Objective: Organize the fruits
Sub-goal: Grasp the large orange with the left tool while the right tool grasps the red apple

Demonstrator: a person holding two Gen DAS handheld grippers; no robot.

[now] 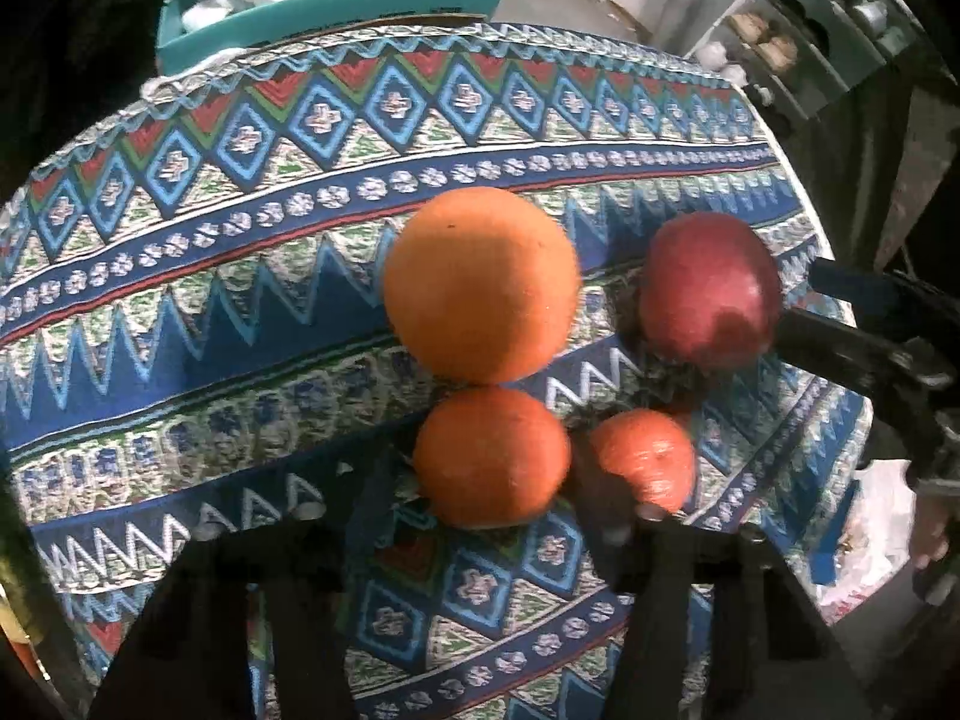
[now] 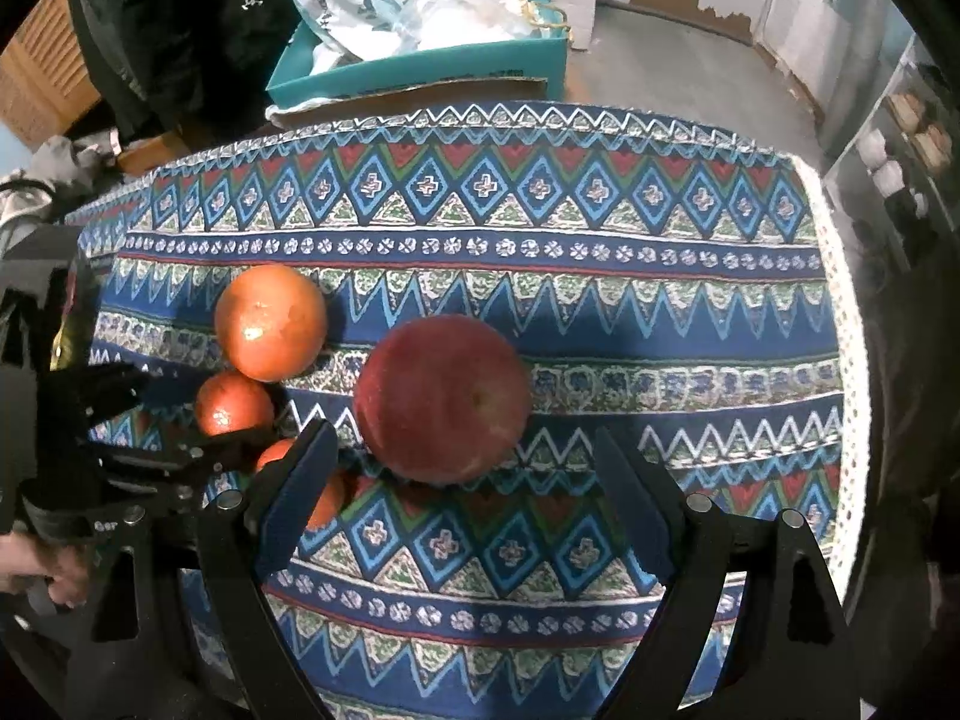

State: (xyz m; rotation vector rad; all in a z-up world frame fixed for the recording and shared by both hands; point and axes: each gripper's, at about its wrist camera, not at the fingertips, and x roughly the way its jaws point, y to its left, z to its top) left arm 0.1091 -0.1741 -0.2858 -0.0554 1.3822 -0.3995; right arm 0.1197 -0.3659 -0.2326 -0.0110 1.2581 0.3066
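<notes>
Now, on the patterned table [image 2: 660, 312], four fruits sit in a loose cluster: a red apple [image 2: 443, 399], a large orange [image 2: 271, 321], a middle orange [image 2: 234, 403] touching it, and a small orange [image 1: 642, 459] nearest me. I hold the right gripper [image 2: 468, 492] with its jaws spread wide and empty, the apple lying straight ahead on their centre line, just beyond the blue pads [image 2: 300, 495]; being round, the apple offers no long axis to line up with. My left gripper [image 1: 474, 546] hangs close over the oranges, the middle one directly ahead between its dark, blurred fingers; I cannot tell whether those jaws have closed on it, though they appear parted. By my reckoning the right hand is the nearer to the apple, the left to the oranges. Beyond the far table edge stands a teal box [image 2: 420, 69] holding white printed bags and clear plastic; no fruit shows inside it.
</notes>
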